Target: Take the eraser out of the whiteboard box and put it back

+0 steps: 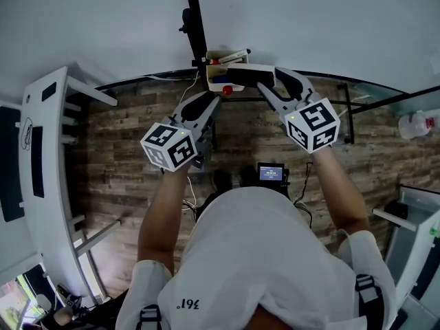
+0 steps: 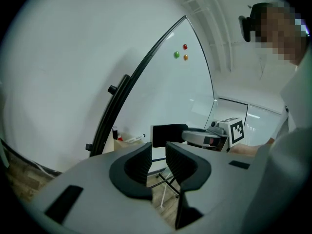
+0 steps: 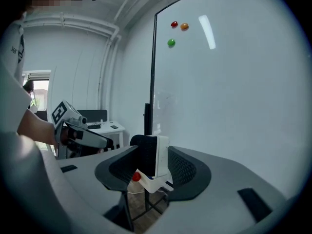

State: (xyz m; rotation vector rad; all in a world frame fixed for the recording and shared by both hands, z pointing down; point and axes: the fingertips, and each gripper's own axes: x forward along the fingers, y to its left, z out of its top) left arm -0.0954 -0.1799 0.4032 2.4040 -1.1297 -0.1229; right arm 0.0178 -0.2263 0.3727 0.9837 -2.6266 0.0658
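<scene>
Here the right gripper (image 3: pixel 155 165) clamps the eraser (image 3: pixel 161 152) — white shell, black felt — left gripper (image 2: pixel 157 158) with jaws apart.

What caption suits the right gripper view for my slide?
Right gripper clamped on the eraser, close to the whiteboard box.

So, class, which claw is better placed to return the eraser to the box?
Right: the right claw grips the eraser near the whiteboard box; the left claw is empty, jaws apart.
</scene>
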